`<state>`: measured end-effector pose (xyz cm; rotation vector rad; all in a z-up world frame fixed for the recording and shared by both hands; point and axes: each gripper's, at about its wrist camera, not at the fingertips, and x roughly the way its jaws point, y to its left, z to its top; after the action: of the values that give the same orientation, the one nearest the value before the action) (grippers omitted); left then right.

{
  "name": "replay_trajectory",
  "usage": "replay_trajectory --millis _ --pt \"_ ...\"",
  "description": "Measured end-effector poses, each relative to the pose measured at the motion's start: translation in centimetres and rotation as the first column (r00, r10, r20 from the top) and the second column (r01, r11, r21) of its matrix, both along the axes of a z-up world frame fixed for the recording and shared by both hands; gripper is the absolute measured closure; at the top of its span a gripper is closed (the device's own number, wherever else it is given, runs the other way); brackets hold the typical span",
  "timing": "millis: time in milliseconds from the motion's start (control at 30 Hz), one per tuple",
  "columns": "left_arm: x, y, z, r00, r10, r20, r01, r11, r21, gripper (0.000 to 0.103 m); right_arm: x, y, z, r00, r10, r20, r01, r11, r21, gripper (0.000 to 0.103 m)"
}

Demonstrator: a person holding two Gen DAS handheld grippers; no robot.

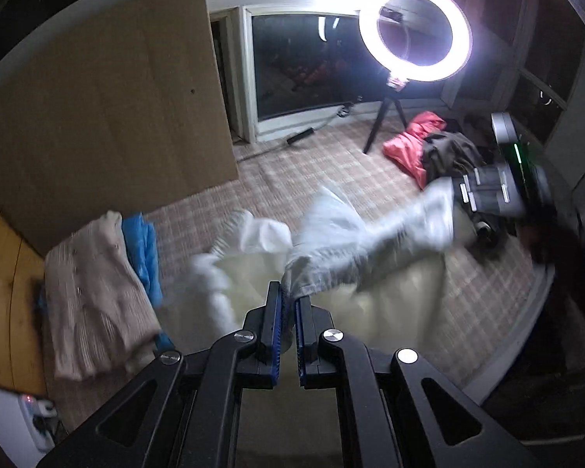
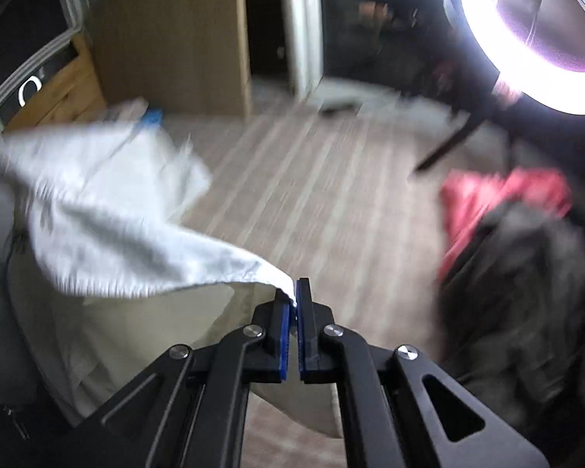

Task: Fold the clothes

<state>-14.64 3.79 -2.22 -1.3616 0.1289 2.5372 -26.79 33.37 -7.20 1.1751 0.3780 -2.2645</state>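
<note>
Two tools hold one white garment [image 1: 331,241] stretched in the air above a checked rug [image 1: 323,163]: left tool [image 1: 288,300] and right tool [image 2: 294,296] each pinch an edge.

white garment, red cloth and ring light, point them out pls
white garment [image 1: 331,241], left wrist view, the raised middle span.
red cloth [image 1: 409,144], left wrist view, centre of the heap on the floor.
ring light [image 1: 464,35], left wrist view, right side of the glowing ring.
</note>
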Motion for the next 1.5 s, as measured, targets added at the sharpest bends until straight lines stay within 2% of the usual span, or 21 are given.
replay_trajectory --millis 100,167,200,233,300,367,433,467,600,667,733,833,900,967,1000,1033,1100,1200,1267,1367,1500 --pt "3.4 2.7 -2.0 0.997 -0.052 0.058 0.050 0.998 0.036 0.097 -0.5 0.1 1.2 0.998 -0.012 -0.066 0.016 0.998 0.067 0.099" --pt "4.9 5.1 -4.7 0.989 -0.097 0.113 0.094 0.995 0.032 0.087 -1.0 0.3 -0.9 0.999 -0.017 -0.029 0.020 0.994 0.109 0.086" --pt "5.5 6.2 -6.5 0.982 -0.106 0.156 0.104 0.994 0.021 0.085 -1.0 0.3 -2.7 1.000 -0.016 0.004 0.015 0.989 0.148 0.074" --pt "5.9 6.6 -8.0 0.975 -0.103 0.199 0.104 0.995 0.009 0.083 -0.6 0.6 -3.9 0.999 -0.016 0.028 0.011 0.986 0.169 0.067" --pt "6.5 7.4 -10.7 0.955 -0.093 0.280 0.102 0.995 -0.015 0.083 0.7 2.5 -5.8 0.996 -0.038 0.084 0.024 0.986 0.164 0.067" --pt "7.2 6.7 -11.2 0.950 -0.070 0.305 0.086 0.996 -0.040 0.083 1.4 5.1 -6.7 0.986 -0.092 0.136 0.074 0.989 0.129 0.066" --pt "7.6 5.3 -10.3 0.957 -0.045 0.288 0.070 0.995 -0.076 0.080 2.3 7.5 -6.7 0.967 -0.161 0.198 0.153 0.987 0.057 0.061" --pt "7.5 4.4 -9.5 0.965 -0.029 0.262 0.060 0.992 -0.111 0.074 2.8 8.2 -6.8 0.952 -0.182 0.245 0.188 0.982 -0.001 0.060" --pt "4.9 2.0 -6.7 0.986 -0.051 0.160 0.075 0.986 -0.146 0.072 4.8 9.0 -7.0 0.890 -0.210 0.404 0.310 0.929 -0.200 0.059" --pt "3.4 1.5 -5.6 0.990 -0.078 0.117 0.097 0.982 -0.161 0.071 5.0 7.1 -7.3 0.886 -0.212 0.413 0.330 0.913 -0.238 0.058" --pt "1.2 1.1 -5.0 0.990 -0.120 0.074 0.132 0.974 -0.186 0.071 4.7 4.6 -8.2 0.882 -0.225 0.413 0.337 0.915 -0.221 0.052" --pt "-2.2 0.8 -4.5 0.984 -0.173 0.041 0.178 0.968 -0.176 0.071 3.6 2.3 -10.7 0.839 -0.248 0.484 0.383 0.901 -0.204 0.052" --pt "-4.8 0.5 -4.7 0.981 -0.194 0.033 0.197 0.965 -0.171 0.071 3.7 1.3 -11.6 0.831 -0.237 0.503 0.378 0.904 -0.199 0.053" --pt "-6.4 0.5 -5.2 0.978 -0.208 0.026 0.209 0.960 -0.188 0.071 4.2 0.4 -12.0 0.826 -0.223 0.517 0.369 0.908 -0.199 0.093" --pt "-7.2 0.2 -5.6 0.975 -0.218 0.028 0.219 0.955 -0.198 0.071 4.5 0.3 -11.6 0.825 -0.218 0.521 0.367 0.908 -0.202 0.100" --pt "-8.0 0.0 -6.0 0.973 -0.228 0.030 0.230 0.951 -0.208 0.071 4.8 0.2 -10.4 0.835 -0.219 0.505 0.360 0.911 -0.200 0.100" --pt "-9.5 -0.5 -6.7 0.968 -0.249 0.035 0.251 0.942 -0.223 0.071 5.1 -0.2 -5.4 0.882 -0.238 0.406 0.333 0.925 -0.182 0.100" --pt "-10.9 -1.2 -7.2 0.958 -0.283 0.047 0.287 0.938 -0.195 0.070 5.5 -0.8 2.0 0.934 -0.254 0.249 0.296 0.944 -0.148 0.101" --pt "-11.5 -1.8 -7.7 0.950 -0.306 0.063 0.312 0.938 -0.154 0.059 5.8 -1.2 7.0 0.956 -0.257 0.141 0.274 0.954 -0.121 0.101" --pt "-11.0 -2.0 -8.2 0.946 -0.315 0.076 0.322 0.940 -0.113 0.059 6.3 -1.8 14.4 0.968 -0.249 -0.025 0.246 0.966 -0.077 0.101" --pt "-9.0 -2.3 -7.8 0.945 -0.322 0.051 0.325 0.944 -0.052 0.059 7.1 -3.8 24.9 0.949 -0.202 -0.243 0.204 0.979 -0.015 0.101"
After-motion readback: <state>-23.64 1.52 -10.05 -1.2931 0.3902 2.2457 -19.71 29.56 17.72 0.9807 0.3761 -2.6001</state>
